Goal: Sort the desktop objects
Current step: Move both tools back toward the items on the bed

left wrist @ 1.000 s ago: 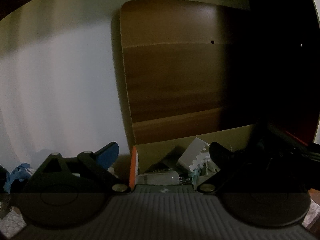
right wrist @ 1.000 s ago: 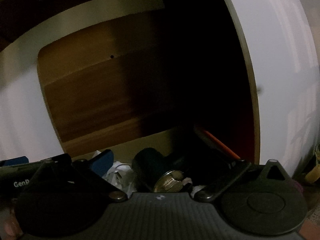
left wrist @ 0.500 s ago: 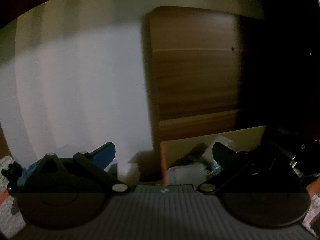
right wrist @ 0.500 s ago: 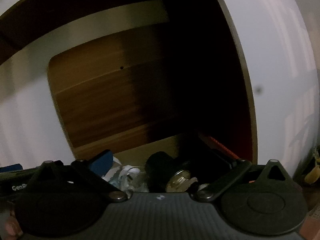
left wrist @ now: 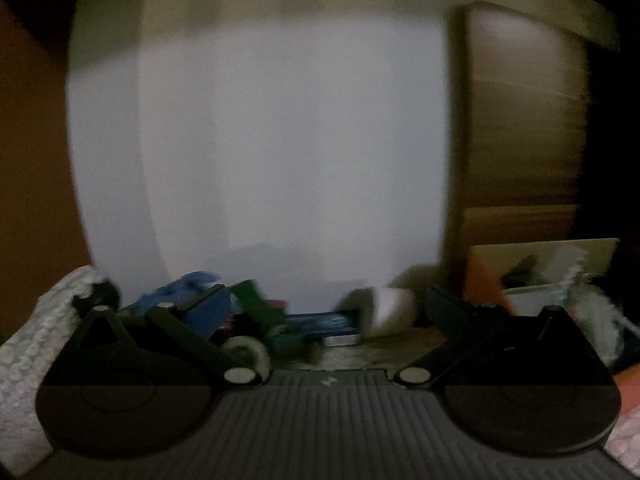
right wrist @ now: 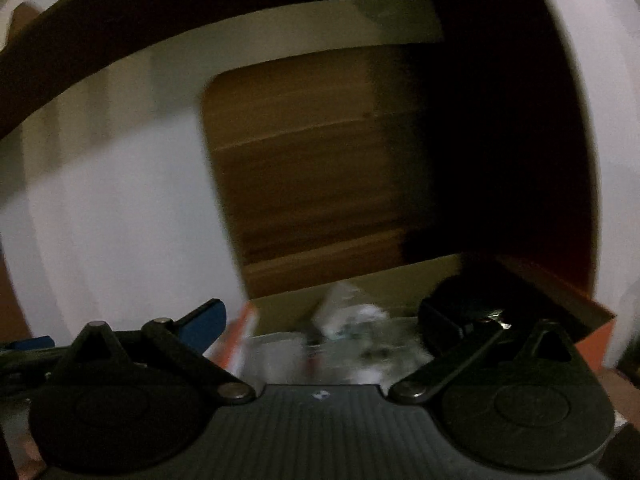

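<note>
A: Left wrist view first. What's changed?

B: The camera has swung left. A second ago it faced the cardboard box point(left wrist: 540, 264); now the box sits at the right edge and the loose clutter on the counter point(left wrist: 384, 348) fills the middle: a white block point(left wrist: 390, 312), a flat blue item point(left wrist: 320, 322), something green point(left wrist: 256, 304), blue cloth point(left wrist: 188, 284). All blurred, so I can't name them better. The left gripper point(left wrist: 320, 308) has its jaws wide apart and empty.

A: And the right wrist view?

B: It shifted too. The box point(right wrist: 400, 280) now lies ahead with its contents, white and clear odds and ends, plus a dark cylinder point(right wrist: 460, 304) by the right finger. Earlier that cylinder sat between the jaws; now the right gripper point(right wrist: 320, 320) is spread open with nothing clamped.

A: Meaning?

B: I'd judge that one item is delivered, and the left is heading for the next piece.
</note>
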Demonstrator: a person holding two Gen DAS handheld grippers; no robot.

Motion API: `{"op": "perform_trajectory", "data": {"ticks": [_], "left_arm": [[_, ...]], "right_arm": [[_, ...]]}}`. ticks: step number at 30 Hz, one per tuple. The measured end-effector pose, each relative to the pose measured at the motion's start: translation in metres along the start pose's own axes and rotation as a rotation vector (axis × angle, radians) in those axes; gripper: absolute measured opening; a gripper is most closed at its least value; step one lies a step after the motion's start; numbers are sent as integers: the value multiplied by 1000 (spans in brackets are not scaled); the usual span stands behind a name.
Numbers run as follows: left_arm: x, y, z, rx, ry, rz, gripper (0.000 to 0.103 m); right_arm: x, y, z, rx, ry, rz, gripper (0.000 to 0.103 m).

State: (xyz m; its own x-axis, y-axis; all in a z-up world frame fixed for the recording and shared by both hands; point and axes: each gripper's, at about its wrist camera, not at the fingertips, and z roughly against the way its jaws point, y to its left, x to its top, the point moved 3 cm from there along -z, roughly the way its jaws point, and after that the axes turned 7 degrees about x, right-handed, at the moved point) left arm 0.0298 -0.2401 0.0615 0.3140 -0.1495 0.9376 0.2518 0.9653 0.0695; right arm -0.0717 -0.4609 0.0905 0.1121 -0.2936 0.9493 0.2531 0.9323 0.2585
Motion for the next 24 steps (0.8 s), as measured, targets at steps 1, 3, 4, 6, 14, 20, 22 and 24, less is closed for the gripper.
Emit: {"op": "perform_trajectory", "data": {"ticks": [1, 3, 4, 6, 14, 20, 22, 24], "left_arm": [[-1, 6, 0, 8, 2, 5, 103], [-3, 20, -1, 27, 6, 17, 103], [-5, 28, 0, 38, 8, 21, 103], [-8, 41, -1, 57, 14, 28, 103], [-26, 85, 5, 108, 38, 41, 103], [-47, 116, 18, 153, 33, 21, 103], [-52, 125, 23, 168, 36, 16, 103], [-58, 136, 27, 184, 42, 11, 103]], "right_arm": [[-1, 7, -1, 10, 3, 7, 103], [-3, 24, -6, 33, 10, 22, 103], [-5, 32, -9, 45, 14, 29, 103], [-8, 48, -11, 71, 23, 41, 103], [-28, 97, -18, 151, 82, 73, 103], [-57, 119, -16, 187, 139, 92, 103], [-66, 131, -11, 207, 159, 99, 103], [-77, 139, -11, 219, 179, 101, 103]]}}
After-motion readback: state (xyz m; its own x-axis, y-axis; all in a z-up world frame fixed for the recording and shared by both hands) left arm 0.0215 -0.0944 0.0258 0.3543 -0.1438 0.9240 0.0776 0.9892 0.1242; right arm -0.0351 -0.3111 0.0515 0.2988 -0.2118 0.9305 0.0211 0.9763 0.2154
